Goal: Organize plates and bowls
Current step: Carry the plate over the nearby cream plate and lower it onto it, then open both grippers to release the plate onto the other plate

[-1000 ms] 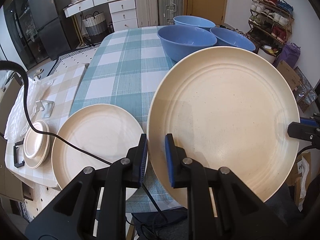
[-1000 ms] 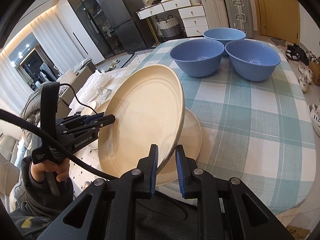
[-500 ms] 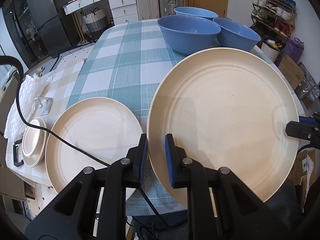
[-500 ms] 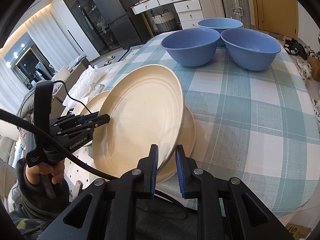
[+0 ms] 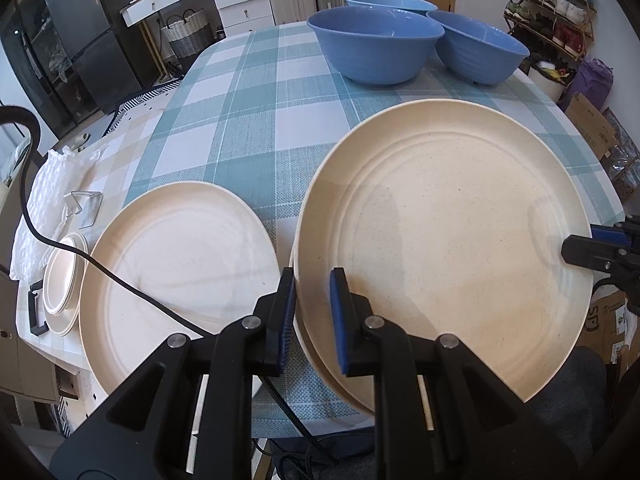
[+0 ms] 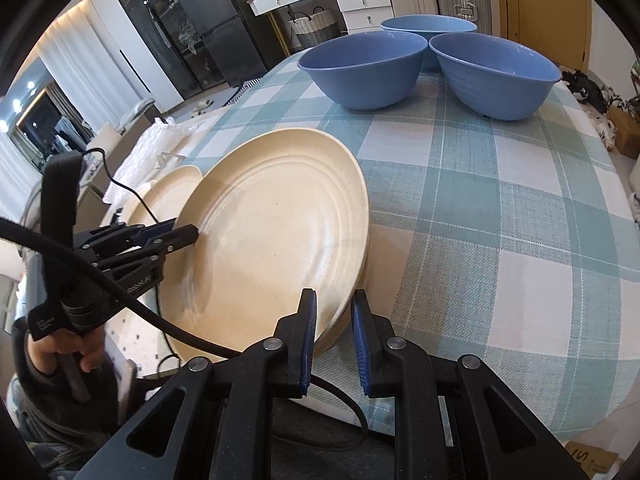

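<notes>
Left wrist view, item one: large cream plate (image 5: 448,240), being carried by both tools at once. The left hand-held gripper (image 5: 312,316) is clamping its near rim, jaws nearly closed on the edge; the right hand-held gripper (image 6: 334,334) is pinching the opposite rim the same way.

Item two: second cream plate (image 5: 320,354), lying on the checked table (image 5: 256,120) directly under the carried one, only its edge peeking out.

Item three: third large plate (image 5: 180,276), flat on the table just beside, a cable crossing it.

Item four: three blue bowls (image 5: 372,46), grouped at the far end (untouched, and not nested).

Step in hand, by my judgement: stacking the plates. The next move is calling for a level lowering until the rims are nesting, then both grips easing off together.

Change from the earlier frames: the carried plate is sitting lower and flatter than a second ago, and is now covering the plate beneath, which was showing more widely before.
</notes>
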A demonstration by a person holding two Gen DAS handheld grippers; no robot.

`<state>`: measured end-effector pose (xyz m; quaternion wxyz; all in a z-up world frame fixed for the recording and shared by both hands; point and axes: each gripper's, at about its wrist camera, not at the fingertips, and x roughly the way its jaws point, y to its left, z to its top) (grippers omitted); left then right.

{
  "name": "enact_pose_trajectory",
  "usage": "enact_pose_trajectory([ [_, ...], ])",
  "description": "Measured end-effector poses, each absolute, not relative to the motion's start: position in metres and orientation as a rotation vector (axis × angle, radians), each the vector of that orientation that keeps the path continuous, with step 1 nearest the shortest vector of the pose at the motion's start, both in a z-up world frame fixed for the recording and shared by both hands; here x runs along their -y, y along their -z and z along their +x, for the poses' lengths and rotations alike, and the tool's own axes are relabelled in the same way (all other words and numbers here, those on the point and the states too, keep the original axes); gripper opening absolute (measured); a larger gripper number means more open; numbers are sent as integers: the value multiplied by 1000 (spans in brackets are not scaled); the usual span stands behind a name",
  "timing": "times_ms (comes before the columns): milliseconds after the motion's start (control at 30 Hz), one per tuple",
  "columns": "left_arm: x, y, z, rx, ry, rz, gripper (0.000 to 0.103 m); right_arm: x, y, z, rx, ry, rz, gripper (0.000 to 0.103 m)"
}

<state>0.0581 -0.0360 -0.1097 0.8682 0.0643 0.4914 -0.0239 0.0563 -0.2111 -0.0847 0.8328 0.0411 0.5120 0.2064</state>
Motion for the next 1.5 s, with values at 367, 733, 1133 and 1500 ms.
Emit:
enact_pose_trajectory([
  [367,35,113,60,-1023,38,145,13,204,98,62,-1091,-405,46,18],
  [733,32,109,56,-1023,51,126,17,212,95,60,-1075,-406,82,18],
  [1133,19,88,48,-976,63,95,66,211,79,59,-1013,-438,94,32],
  [1500,-22,57,28,-918,27,51,75,191,56,57,-950,-508,63,77],
])
